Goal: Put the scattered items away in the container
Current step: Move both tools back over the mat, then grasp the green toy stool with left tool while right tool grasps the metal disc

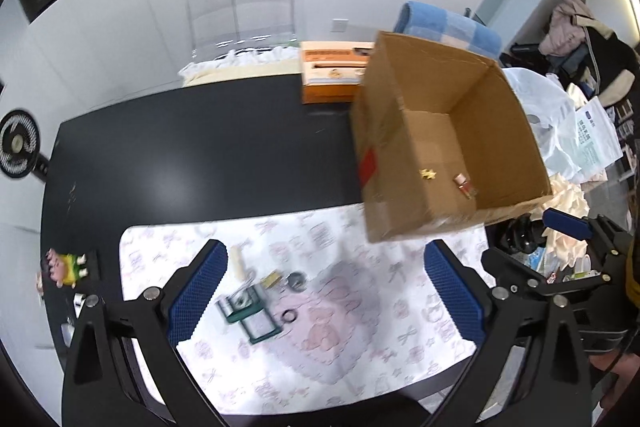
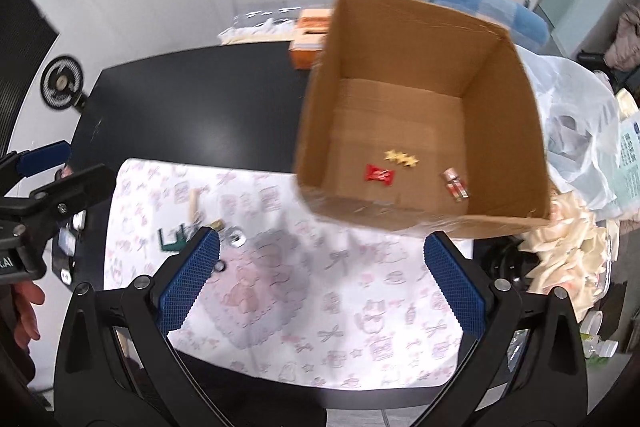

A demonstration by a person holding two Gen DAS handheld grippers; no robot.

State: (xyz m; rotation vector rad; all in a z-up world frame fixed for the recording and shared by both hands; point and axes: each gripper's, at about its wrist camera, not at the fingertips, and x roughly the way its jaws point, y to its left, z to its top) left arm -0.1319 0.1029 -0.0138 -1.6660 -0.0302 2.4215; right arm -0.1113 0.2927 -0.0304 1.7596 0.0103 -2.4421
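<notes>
Overhead, both grippers hang above a white mat printed with pink bows and bears that lies on a black tabletop. The left gripper has its blue-padded fingers spread wide with nothing between them, and the right gripper is likewise spread and empty.

An open brown cardboard box stands at the far right of the mat, its near edge overlapping the cloth. Inside on its floor lie a red wrapped candy, a gold strip of small stars and a small pink-and-red packet.

Left of the box, several things remain on the mat: a dark green frame-shaped piece, a cream stick, a small grey metal ring-shaped part, a black ring and a small brass-coloured piece; motion blur hides finer detail.

Off the mat, at the table's left edge, sits a pink and green toy figure. Behind the table stand an orange and white carton and a clear plastic cover
</notes>
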